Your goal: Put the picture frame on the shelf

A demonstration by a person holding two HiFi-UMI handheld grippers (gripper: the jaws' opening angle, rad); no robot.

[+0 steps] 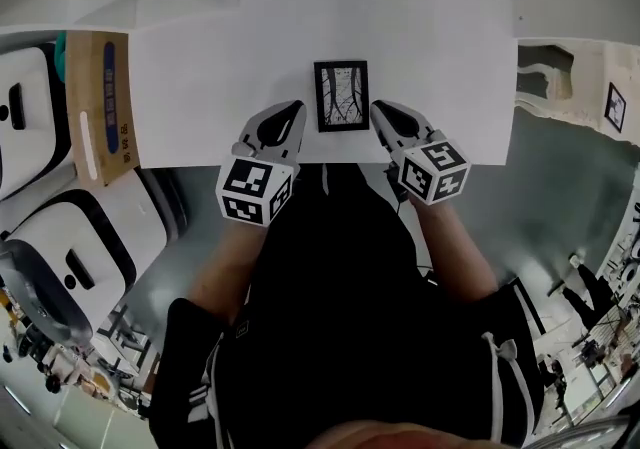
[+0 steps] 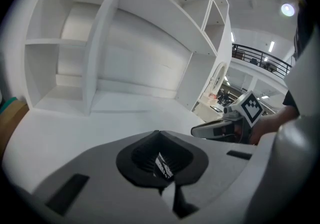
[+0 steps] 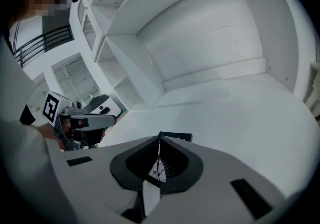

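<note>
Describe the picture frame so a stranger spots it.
Find the big white tabletop. Near its front edge, between the left gripper and right gripper, is the picture frame: the only dark thing there, black-rimmed around a branching drawing.

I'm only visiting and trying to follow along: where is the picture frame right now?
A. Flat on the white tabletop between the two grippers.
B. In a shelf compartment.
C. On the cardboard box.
A: in the head view the picture frame lies flat on the white tabletop, with the left gripper and right gripper on either side of it.
</note>
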